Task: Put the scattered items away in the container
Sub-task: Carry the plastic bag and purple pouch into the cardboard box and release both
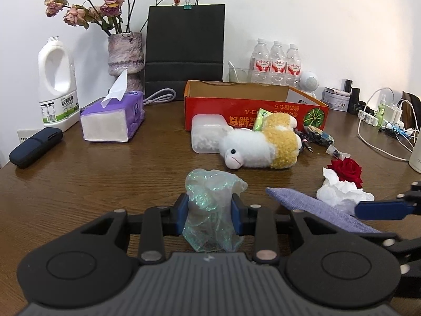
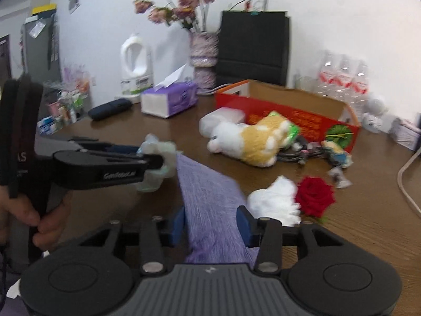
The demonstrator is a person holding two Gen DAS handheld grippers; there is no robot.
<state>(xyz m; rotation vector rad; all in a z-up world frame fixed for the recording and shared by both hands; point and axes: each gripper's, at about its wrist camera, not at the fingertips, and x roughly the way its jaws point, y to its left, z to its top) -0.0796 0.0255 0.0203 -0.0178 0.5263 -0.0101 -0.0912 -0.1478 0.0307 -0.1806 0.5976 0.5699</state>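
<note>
Both tongs loaded, box not yet reached.

Left tongs [image 1: 210, 213] pinch the crinkled plastic wrapper [image 1: 211, 205] at lower centre; right tongs [image 2: 210, 226] straddle the purple cloth [image 2: 210, 200] (contact unclear), presumably bound for the red box [image 1: 252, 110] at upper right.

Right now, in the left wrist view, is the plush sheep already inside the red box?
No: the plush sheep lies on the table in front of the red box, outside its wall.

Bottles [image 1: 275, 62]: I count three
Jug [image 1: 57, 85]: one
Plush [image 1: 260, 144]: one
Box [image 1: 252, 105]: one
Rose [image 1: 346, 169]: one
</note>
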